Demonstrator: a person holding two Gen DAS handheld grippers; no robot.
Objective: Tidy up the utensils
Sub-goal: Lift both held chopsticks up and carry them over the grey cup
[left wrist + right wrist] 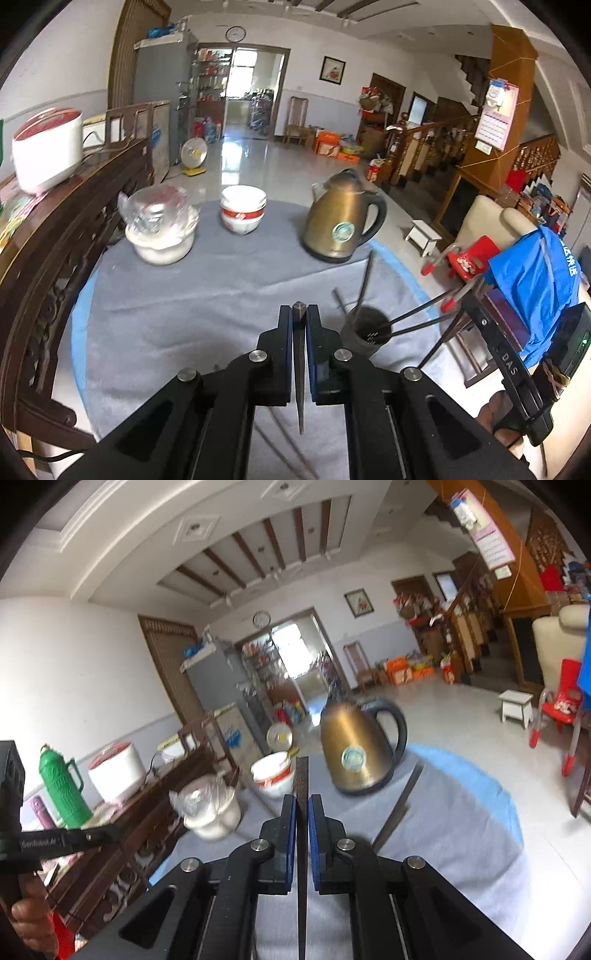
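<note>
Both grippers are clamped on chopsticks. Left gripper (299,314) pinches one dark chopstick (300,369) between its blue pads, the stick running back toward the camera. Right gripper (302,805) pinches another chopstick (302,775), whose blunt end sticks up past the fingertips toward the kettle (354,749).

Just right of the left gripper stands a dark holder (365,328) near the table's edge. Sticks already stand in it, leaning out in several directions; about five, though the exact count is hard to tell. One more dark stick (400,805) shows in the right view, slanting below the kettle.

A grey cloth (203,295) covers the round table, with a light blue rim (77,332) showing around it. At the far side sit three things in a row: one white pot (159,236) with clear plastic over it, one stack of white bowls (243,210) with a red band, and one brass-coloured kettle with a black handle.

Left of the table runs a dark carved wooden sideboard (55,229) carrying one white rice cooker (46,147) and one green thermos (62,786). Beyond lies a large room with a glossy tiled floor (258,162), a wall clock (235,34), one small white stool (424,236), one red plastic chair (469,258) and a wooden staircase (436,147).
</note>
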